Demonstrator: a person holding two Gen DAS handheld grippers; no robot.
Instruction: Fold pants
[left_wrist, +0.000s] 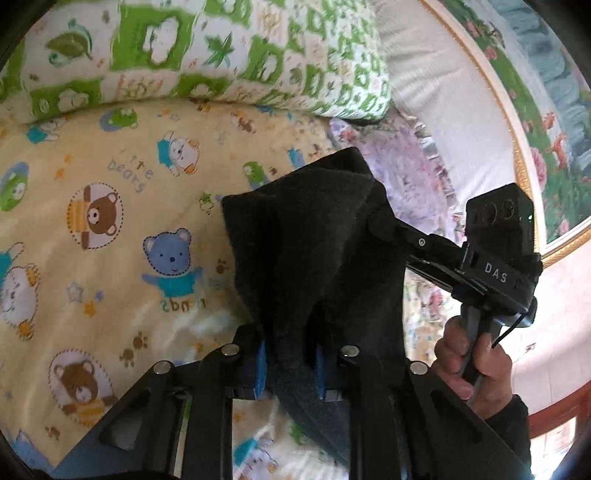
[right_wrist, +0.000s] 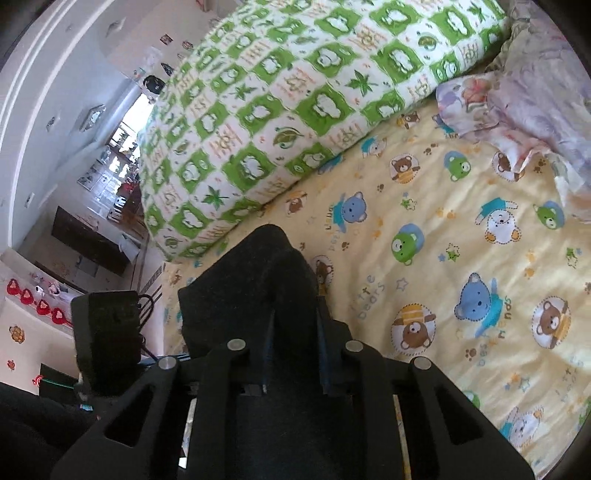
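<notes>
The left gripper (left_wrist: 290, 365) pinches a bunch of the dark pants (left_wrist: 306, 251) between its blue-padded fingers (left_wrist: 260, 367), holding the cloth raised above the bear-print bed sheet (left_wrist: 110, 221). The right gripper (right_wrist: 293, 363) also has its fingers (right_wrist: 324, 354) pressed onto a fold of the pants (right_wrist: 255, 288). In the left wrist view the right hand (left_wrist: 471, 363) grips its handle upright, just beside the cloth. A green-checked quilt (right_wrist: 295, 99) lies beyond.

White letters "DAS" stand on the right gripper (left_wrist: 380, 225) body; the yellow bed sheet (left_wrist: 122, 206) reads "little bears" beside its printed bears.
</notes>
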